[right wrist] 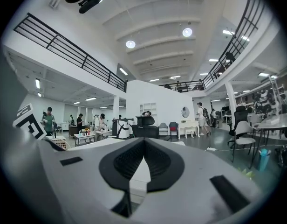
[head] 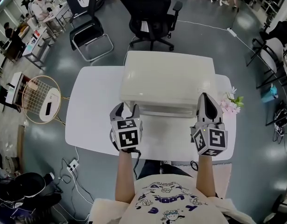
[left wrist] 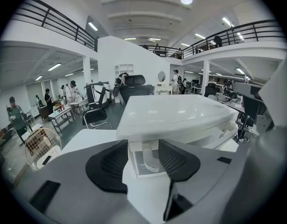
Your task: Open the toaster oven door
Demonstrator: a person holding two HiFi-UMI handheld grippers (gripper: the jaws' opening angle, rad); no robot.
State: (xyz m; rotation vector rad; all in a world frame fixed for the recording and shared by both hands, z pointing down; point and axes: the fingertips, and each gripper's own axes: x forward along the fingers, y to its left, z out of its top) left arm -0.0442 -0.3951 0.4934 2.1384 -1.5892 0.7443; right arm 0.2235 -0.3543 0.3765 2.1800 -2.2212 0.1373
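Toaster oven (head: 167, 80) is sitting mid-table (head: 92, 106) w/ its door (left wrist: 139, 166) looking shut, so the opening isn't underway yet. Left gripper (head: 126, 109) is hovering at the front left, jaws apart, w/ the curved handle end (left wrist: 150, 153) lying between the pads, unclamped. Right gripper (head: 205, 99) is sitting by the front right corner, jaws together, holding nothing. Remaining, prob.: clamp handle & pull door down.
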